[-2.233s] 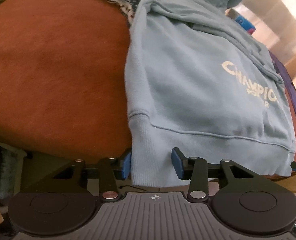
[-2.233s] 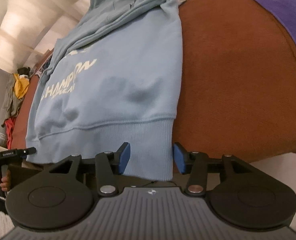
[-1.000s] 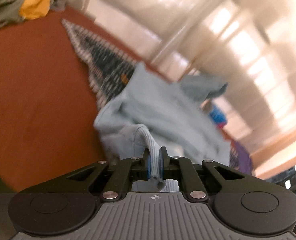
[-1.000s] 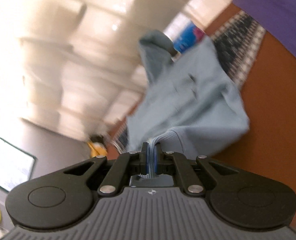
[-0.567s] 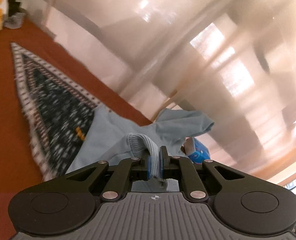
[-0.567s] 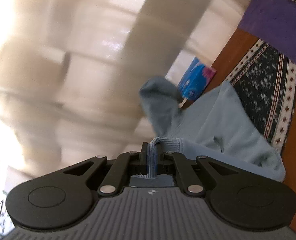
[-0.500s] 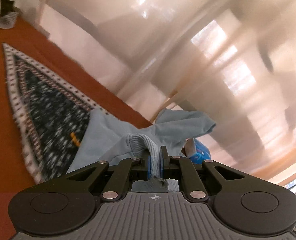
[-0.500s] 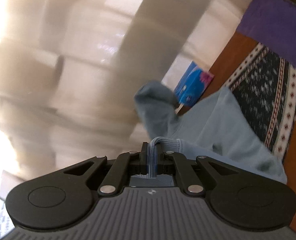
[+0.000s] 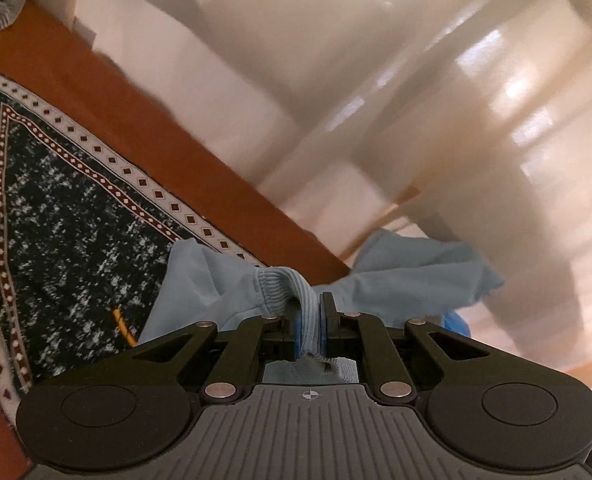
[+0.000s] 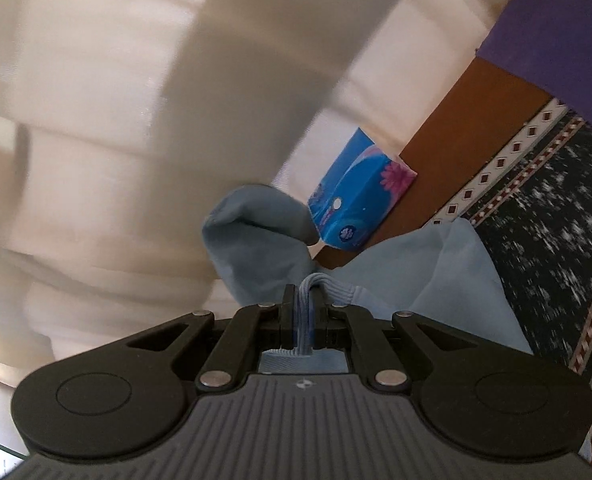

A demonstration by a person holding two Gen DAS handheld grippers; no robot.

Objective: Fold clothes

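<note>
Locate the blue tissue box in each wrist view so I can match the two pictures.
Left wrist: only a blue corner of the tissue box shows, lower centre-right, behind the light blue sweatshirt.
Right wrist: the tissue box shows whole, just above centre, at the far edge of the brown surface.
Shared landmark: the dark patterned cloth beside the sweatshirt in both views.

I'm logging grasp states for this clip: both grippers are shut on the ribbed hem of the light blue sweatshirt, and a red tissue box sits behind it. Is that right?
Not quite: the tissue box is blue with a pink flower, not red, as the right wrist view shows. The rest holds: the left gripper and right gripper are both shut on the ribbed hem of the light blue sweatshirt.
</note>
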